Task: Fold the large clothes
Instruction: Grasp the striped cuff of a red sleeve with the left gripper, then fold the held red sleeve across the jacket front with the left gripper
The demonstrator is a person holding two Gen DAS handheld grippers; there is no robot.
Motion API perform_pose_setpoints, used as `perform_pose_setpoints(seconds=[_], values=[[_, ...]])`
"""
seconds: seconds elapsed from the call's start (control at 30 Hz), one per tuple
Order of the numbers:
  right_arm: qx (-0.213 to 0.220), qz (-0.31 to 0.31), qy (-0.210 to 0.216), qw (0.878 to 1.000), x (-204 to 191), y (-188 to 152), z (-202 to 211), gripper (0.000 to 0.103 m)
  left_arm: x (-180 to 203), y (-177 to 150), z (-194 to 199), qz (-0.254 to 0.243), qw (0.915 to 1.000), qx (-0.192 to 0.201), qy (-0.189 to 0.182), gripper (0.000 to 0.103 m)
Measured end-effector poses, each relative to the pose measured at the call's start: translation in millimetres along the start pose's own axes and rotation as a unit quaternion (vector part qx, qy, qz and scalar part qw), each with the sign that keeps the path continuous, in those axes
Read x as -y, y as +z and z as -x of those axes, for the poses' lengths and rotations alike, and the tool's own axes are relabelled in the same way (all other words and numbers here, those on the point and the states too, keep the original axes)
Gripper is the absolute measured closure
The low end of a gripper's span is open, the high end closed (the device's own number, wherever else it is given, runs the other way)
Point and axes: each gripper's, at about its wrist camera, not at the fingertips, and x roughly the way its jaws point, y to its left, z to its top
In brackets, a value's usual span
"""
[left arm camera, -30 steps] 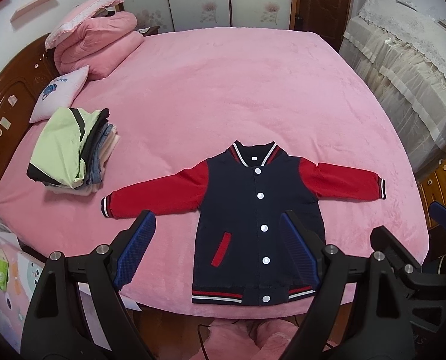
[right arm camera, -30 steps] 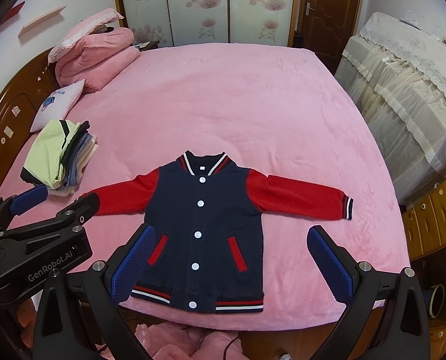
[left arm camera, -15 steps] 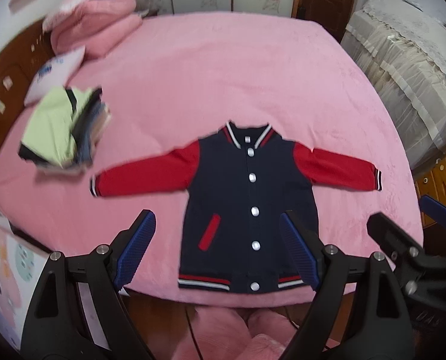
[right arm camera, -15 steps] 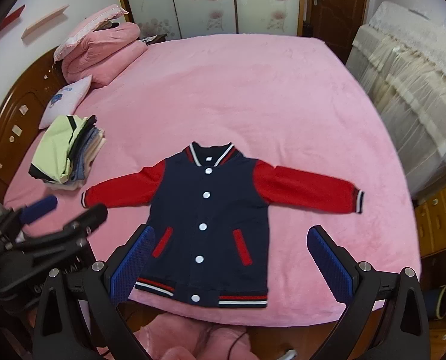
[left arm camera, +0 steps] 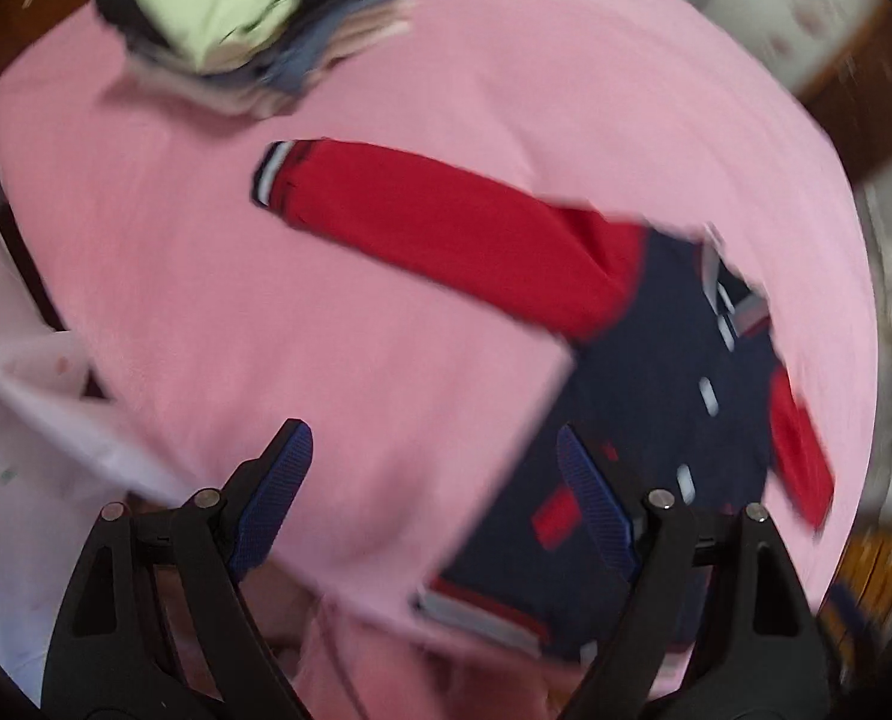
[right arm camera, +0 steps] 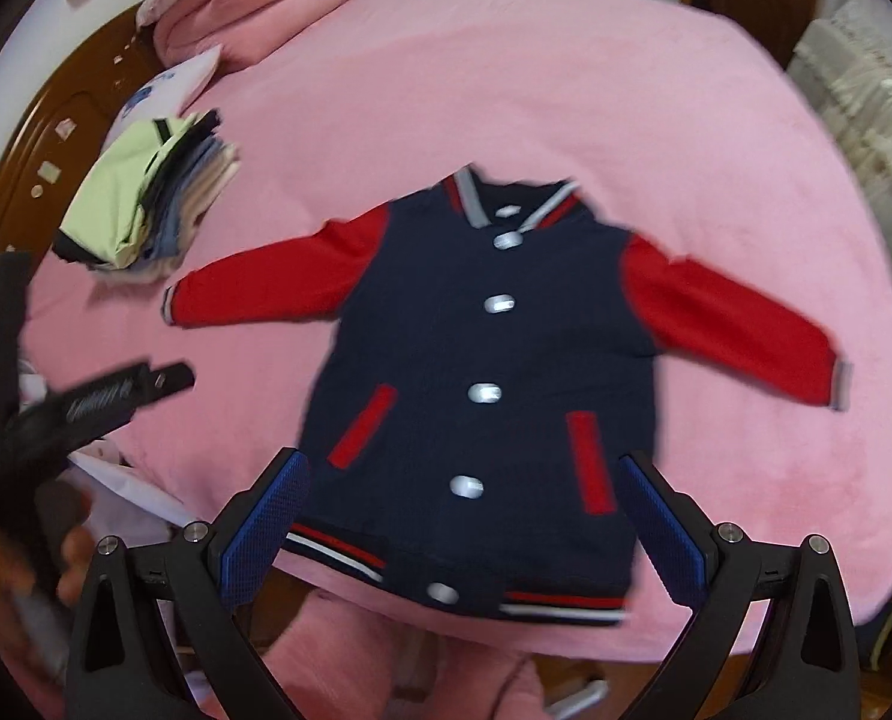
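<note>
A navy varsity jacket (right arm camera: 487, 372) with red sleeves and white snaps lies flat, front up, on the pink bed (right arm camera: 565, 90), hem at the near edge. In the blurred left wrist view its left sleeve (left arm camera: 446, 228) stretches across the middle, and the body (left arm camera: 655, 408) lies to the right. My left gripper (left arm camera: 434, 492) is open and empty above the bed's near left part, short of the sleeve. It also shows in the right wrist view (right arm camera: 116, 396) at the left edge. My right gripper (right arm camera: 463, 528) is open and empty, hovering over the jacket's hem.
A stack of folded clothes (right arm camera: 146, 210) with a light green piece on top sits on the bed's left side, also in the left wrist view (left arm camera: 254, 18). Pink bedding (right arm camera: 248, 0) and a small pillow (right arm camera: 170, 84) lie at the headboard. A lace-covered unit (right arm camera: 865, 102) stands to the right.
My left gripper has swung left and turned towards the jacket's left sleeve; its view is blurred. My right gripper has moved forward and lower over the jacket's hem. The jacket has not moved.
</note>
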Motion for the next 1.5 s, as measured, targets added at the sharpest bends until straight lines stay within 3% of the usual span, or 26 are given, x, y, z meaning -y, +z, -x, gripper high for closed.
perform_pose_setpoints(seconds=[0.07,0.23,0.4,0.43,0.53,0.63,0.77,0.87,1.03,1.17,1.3,1.43,1.5], values=[[-0.006,-0.01,0.023,1.0,-9.7,4.0,-34.0,0.0,-27.5,23.0,-33.7,0.036,0.9993,0.003,-0.003,0.034],[-0.017,-0.066,0.008,0.998,-26.5,20.7,-101.5,0.0,-96.6,76.8,-103.9,0.138,0.9901,-0.007,-0.027,0.041],[-0.031,-0.124,-0.008,0.992,-31.8,44.2,-146.2,0.0,-151.6,113.9,-143.4,0.257,0.9628,-0.025,-0.079,0.042],[-0.032,-0.135,-0.01,0.99,-32.6,48.9,-153.2,0.0,-157.3,120.9,-147.8,0.264,0.9604,-0.022,-0.086,0.049],[-0.036,-0.165,-0.009,0.986,-32.5,61.1,-164.7,0.0,-154.3,136.0,-152.2,0.23,0.9694,-0.015,-0.085,0.065],[-0.042,-0.197,-0.001,0.979,-29.3,65.8,-171.7,0.0,-141.3,139.7,-151.2,0.197,0.9782,-0.011,-0.065,0.071],[-0.04,-0.23,-0.001,0.972,-21.0,68.9,-173.2,0.0,-129.1,140.9,-129.0,0.183,0.9802,0.013,-0.074,0.082],[-0.029,-0.243,-0.002,0.97,-11.0,70.0,-165.2,0.0,-107.5,144.1,-98.2,0.146,0.9828,0.054,-0.1,0.082],[-0.007,-0.249,-0.003,0.968,13.3,67.2,-149.3,0.0,-28.3,145.4,-58.3,0.075,0.9778,0.068,-0.184,0.082],[0.0,-0.257,-0.009,0.966,42.5,62.3,-137.5,0.0,63.1,126.8,-40.3,-0.026,0.9736,0.073,-0.215,0.081],[0.023,-0.267,-0.005,0.963,81.7,59.2,-121.6,0.0,138.3,91.1,-59.1,-0.096,0.968,-0.003,-0.232,0.078],[0.035,-0.258,-0.009,0.965,116.7,61.2,-131.6,0.0,171.7,65.0,-73.7,-0.137,0.963,-0.065,-0.223,0.054],[0.032,-0.263,-0.005,0.964,136.1,63.1,-141.9,0.0,170.0,47.8,-69.0,-0.14,0.9629,-0.07,-0.22,0.044]])
